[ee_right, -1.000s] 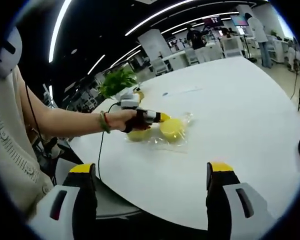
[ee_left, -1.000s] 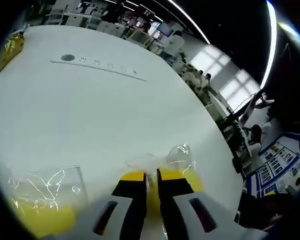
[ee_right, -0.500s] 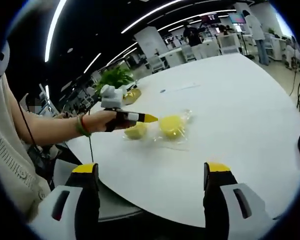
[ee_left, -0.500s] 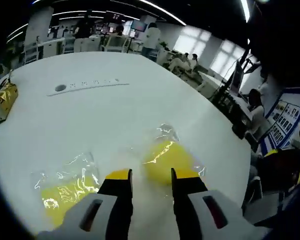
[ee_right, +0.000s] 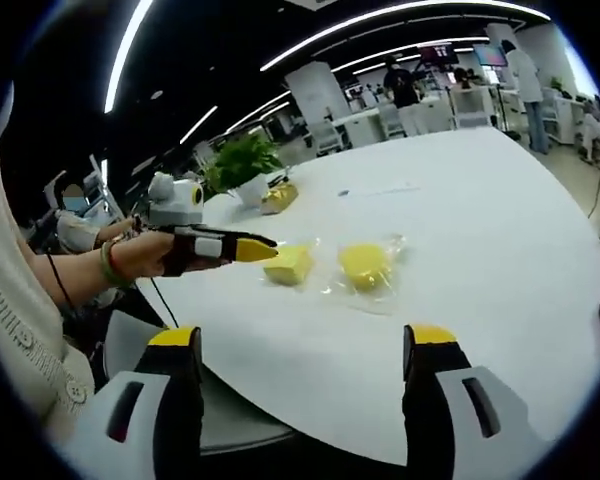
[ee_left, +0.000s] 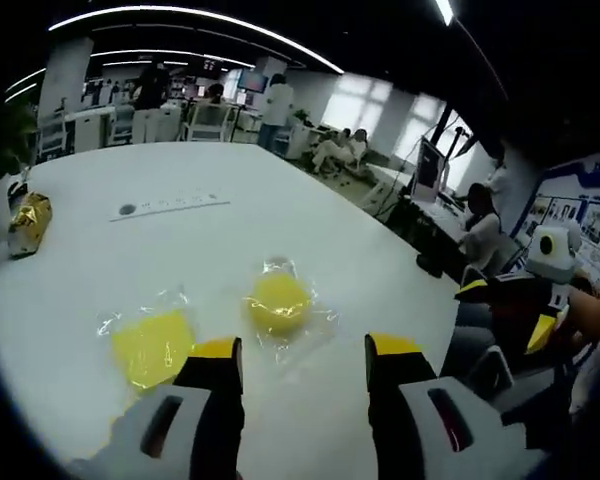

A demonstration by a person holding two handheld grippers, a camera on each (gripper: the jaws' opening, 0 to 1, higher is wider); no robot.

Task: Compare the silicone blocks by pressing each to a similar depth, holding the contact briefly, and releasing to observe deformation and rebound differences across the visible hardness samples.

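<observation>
The left gripper [ee_left: 295, 362] has pulled back off the round block [ee_left: 278, 301] — jaws apart, releasing to watch rebound. Both blocks lie bagged on the bench [ee_left: 160, 250]; right gripper [ee_right: 305, 345] waits open.

yellow silicone blocks [ee_left: 278, 301] — white table [ee_left: 130, 260]
</observation>
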